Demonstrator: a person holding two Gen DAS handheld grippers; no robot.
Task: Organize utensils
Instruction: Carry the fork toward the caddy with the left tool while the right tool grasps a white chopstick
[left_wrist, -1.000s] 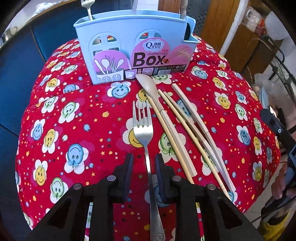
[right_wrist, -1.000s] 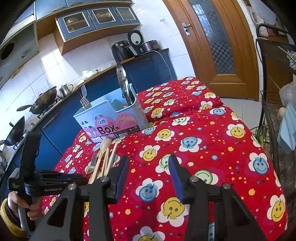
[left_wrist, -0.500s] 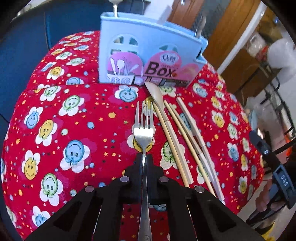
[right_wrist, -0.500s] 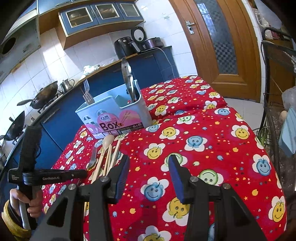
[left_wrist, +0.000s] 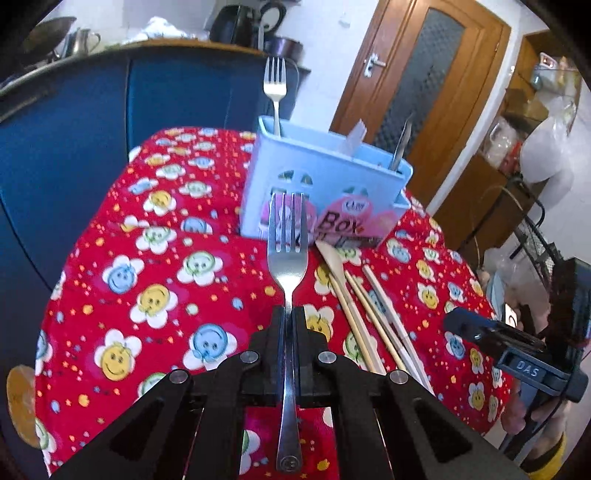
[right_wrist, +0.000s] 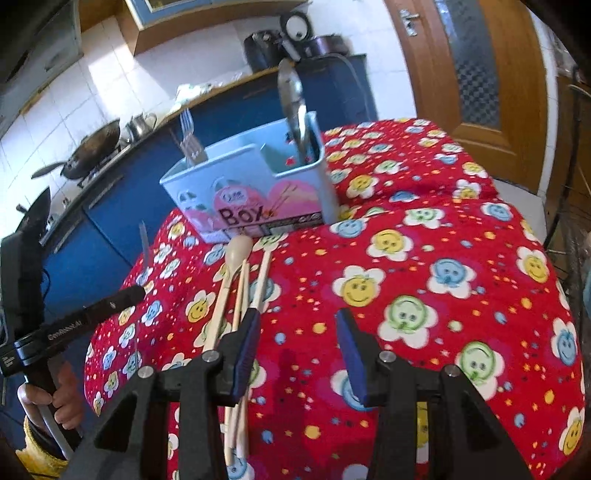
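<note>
My left hand-held gripper (left_wrist: 287, 314) is clenched on the steel fork (left_wrist: 287, 254), handle along its fingers, tines aimed straight at the pale blue plastic utensil box (left_wrist: 325, 177) ahead (nearer this hand). My right hand-held gripper (right_wrist: 295, 339) is released, over the red smiley tablecloth (right_wrist: 424, 277).

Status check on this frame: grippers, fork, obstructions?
Left gripper shut on fork, lifted. Right gripper open, empty. Blue utensil box ahead, path looks clear.
</note>
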